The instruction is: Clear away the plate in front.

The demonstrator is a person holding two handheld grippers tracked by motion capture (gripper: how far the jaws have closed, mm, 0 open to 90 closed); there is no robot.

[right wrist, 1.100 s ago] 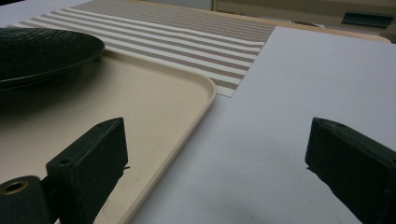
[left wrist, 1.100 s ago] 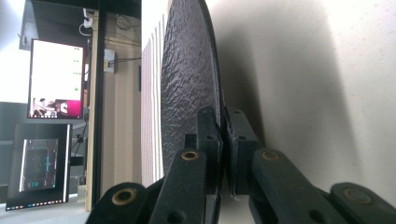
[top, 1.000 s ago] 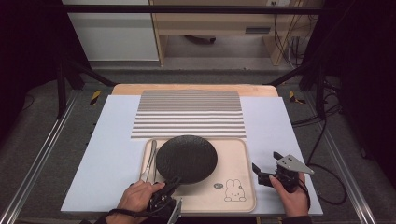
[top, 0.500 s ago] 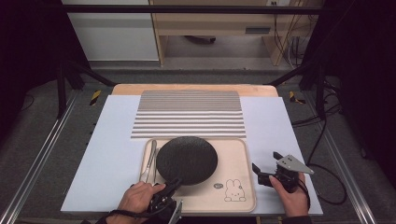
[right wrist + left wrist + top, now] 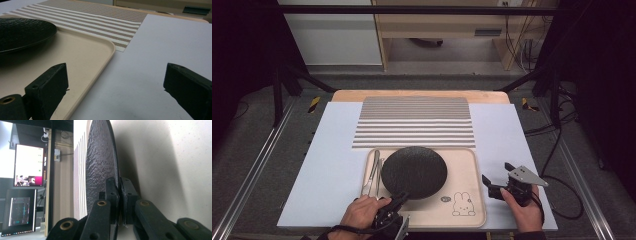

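Black plate [image 5: 414, 171] sits on the beige tray [image 5: 467, 172], and my left gripper [image 5: 398, 199] is clamped tight on its near rim. My right gripper [image 5: 498, 181] hovers over the white board [image 5: 512, 135] beside the tray, jaws spread wide, gripping nothing.

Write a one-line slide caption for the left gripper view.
Left gripper shut on the near rim of the black plate, above the beige tray.

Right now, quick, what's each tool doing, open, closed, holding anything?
Left tool: closed on the near rim of the black plate.
Right tool: open, holding nothing, beside the tray.
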